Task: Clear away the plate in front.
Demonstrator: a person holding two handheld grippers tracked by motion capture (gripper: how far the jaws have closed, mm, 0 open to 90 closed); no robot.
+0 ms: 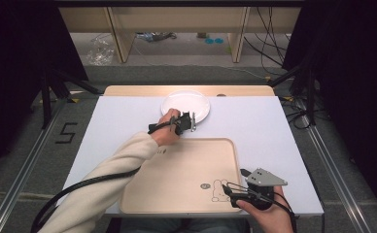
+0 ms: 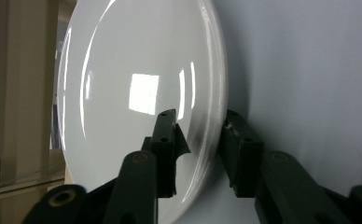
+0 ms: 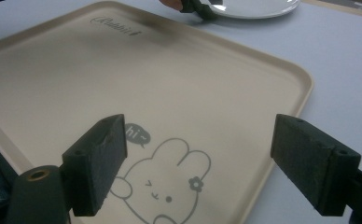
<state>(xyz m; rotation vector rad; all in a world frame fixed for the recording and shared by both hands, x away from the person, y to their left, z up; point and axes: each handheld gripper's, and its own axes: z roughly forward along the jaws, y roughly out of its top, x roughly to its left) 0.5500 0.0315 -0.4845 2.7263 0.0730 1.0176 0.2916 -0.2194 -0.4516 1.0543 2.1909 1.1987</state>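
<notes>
glossy round white plate, rim between the left gripper fingers; right gripper fingers spread wide.

Wooden shelving, floor cables.

Lab recording booth: black curtains, floor rails, loose cables.

Table evenly lit from above; surroundings dark. Plate carries a square glare patch and streaks (overhead lamp reflections), shadow darkening the surface beside it. Near jaws blurred in both gripper views; tray dim, soft.
</notes>
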